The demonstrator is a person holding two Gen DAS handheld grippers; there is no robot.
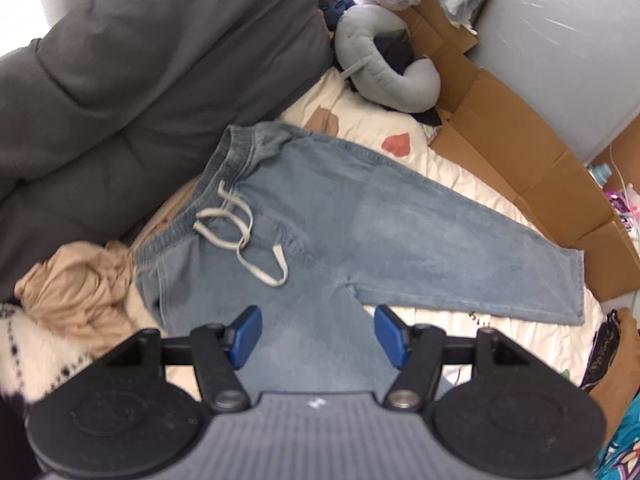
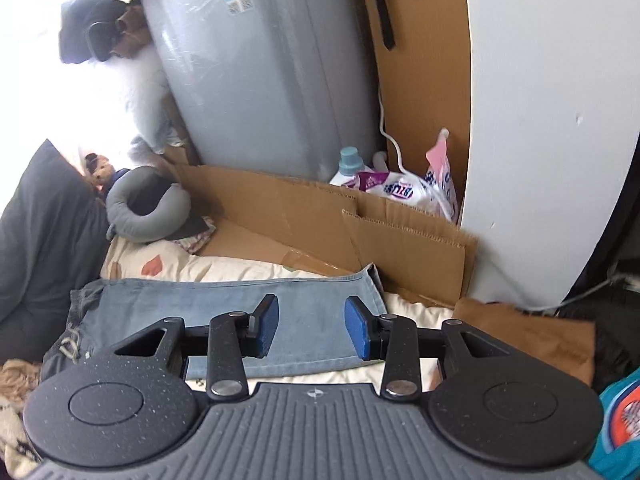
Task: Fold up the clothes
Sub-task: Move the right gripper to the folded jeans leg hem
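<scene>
Light blue denim trousers (image 1: 320,220) with a white drawstring (image 1: 244,236) lie spread flat on the cream bedding (image 1: 460,184), waistband to the upper left and one leg running to the right. My left gripper (image 1: 318,336) hovers high above the crotch area, open, with nothing between its blue pads (image 1: 248,336). In the right wrist view the trousers (image 2: 224,300) lie flat across the bed below. My right gripper (image 2: 312,332) hangs above the leg, open and empty, apart from the cloth.
A dark grey duvet (image 1: 140,80) lies to the left, with a beige garment (image 1: 76,288) heaped beside the waistband. A grey neck pillow (image 1: 384,60) and flattened cardboard (image 1: 520,160) line the far side. Detergent bottle (image 2: 350,164) and bags stand by the white panel (image 2: 540,120).
</scene>
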